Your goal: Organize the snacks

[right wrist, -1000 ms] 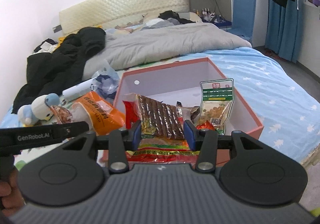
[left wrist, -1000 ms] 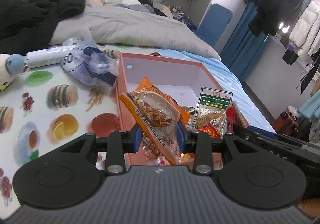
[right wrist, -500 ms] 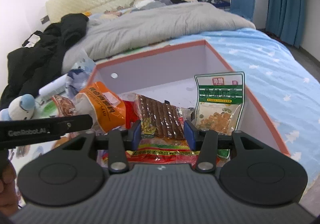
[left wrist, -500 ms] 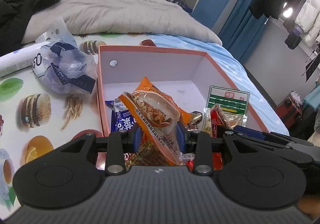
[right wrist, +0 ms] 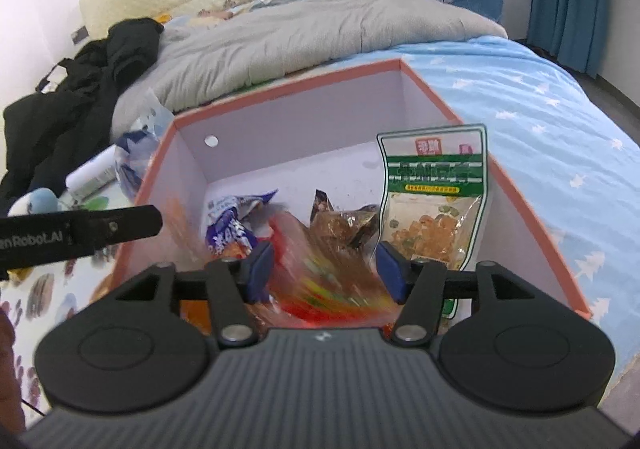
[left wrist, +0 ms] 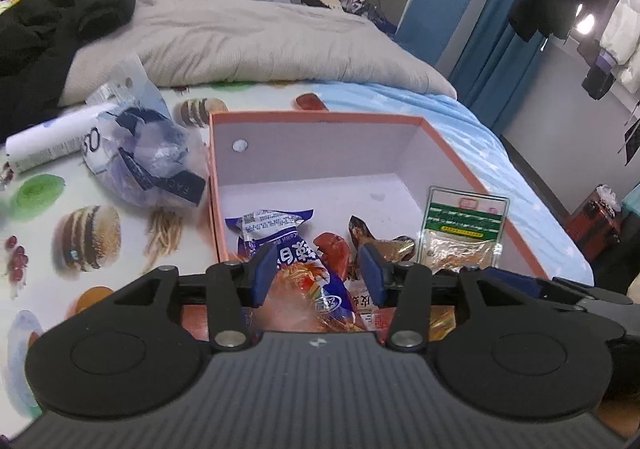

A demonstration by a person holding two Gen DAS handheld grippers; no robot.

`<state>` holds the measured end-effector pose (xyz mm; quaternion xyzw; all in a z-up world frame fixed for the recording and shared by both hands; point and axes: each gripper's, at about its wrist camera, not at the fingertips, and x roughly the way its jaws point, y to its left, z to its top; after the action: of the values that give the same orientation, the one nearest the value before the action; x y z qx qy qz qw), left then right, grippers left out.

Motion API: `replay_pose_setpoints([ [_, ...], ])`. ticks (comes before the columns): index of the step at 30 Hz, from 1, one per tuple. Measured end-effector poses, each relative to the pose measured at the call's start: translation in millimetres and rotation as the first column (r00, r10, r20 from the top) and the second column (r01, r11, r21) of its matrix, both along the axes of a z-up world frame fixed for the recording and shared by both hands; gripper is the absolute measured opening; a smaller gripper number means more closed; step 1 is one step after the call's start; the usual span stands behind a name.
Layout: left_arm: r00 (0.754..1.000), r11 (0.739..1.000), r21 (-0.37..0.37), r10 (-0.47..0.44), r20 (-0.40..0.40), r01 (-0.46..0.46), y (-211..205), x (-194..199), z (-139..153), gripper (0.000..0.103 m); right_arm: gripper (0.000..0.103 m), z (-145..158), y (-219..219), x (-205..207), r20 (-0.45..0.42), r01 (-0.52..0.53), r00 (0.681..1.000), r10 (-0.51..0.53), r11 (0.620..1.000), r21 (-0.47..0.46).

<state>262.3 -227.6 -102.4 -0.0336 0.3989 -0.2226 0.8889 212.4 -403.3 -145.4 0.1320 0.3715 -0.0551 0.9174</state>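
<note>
**anon1:** While we're squinting at labels, the only clean read is "GenRobot.AI" on the left gripper's side. The green-banded pouch has Chinese print, too small to read.

**anon2:** Yep. Both sets of jaws have just been opening. Left gripper is about half open, pads clear of the blurred orange pack between them. Right gripper likewise, over a blurred red packet. All of it sits in the near end of the pink-rimmed box.
</note>
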Motion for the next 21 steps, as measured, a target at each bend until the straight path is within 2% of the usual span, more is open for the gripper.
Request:
replay_pose_setpoints([
  [7,0.998,1.0,-0.002,0.026,0.061,-0.026,21,-40,42,0.052,0.059,36,5,-32,0.077,0.012,0.997,-0.011,1.0,-0.017],
  [11,0.995,1.0,-0.014,0.024,0.092,-0.023,32,-70,64,0.052,0.059,57,9,-65,0.113,0.042,0.993,-0.042,0.999,0.005],
  [21,0.985,0.999,-0.018,0.034,0.171,-0.032,65,-143,111,0.052,0.059,103,31,-129,0.223,0.052,0.974,-0.047,0.998,-0.018],
])
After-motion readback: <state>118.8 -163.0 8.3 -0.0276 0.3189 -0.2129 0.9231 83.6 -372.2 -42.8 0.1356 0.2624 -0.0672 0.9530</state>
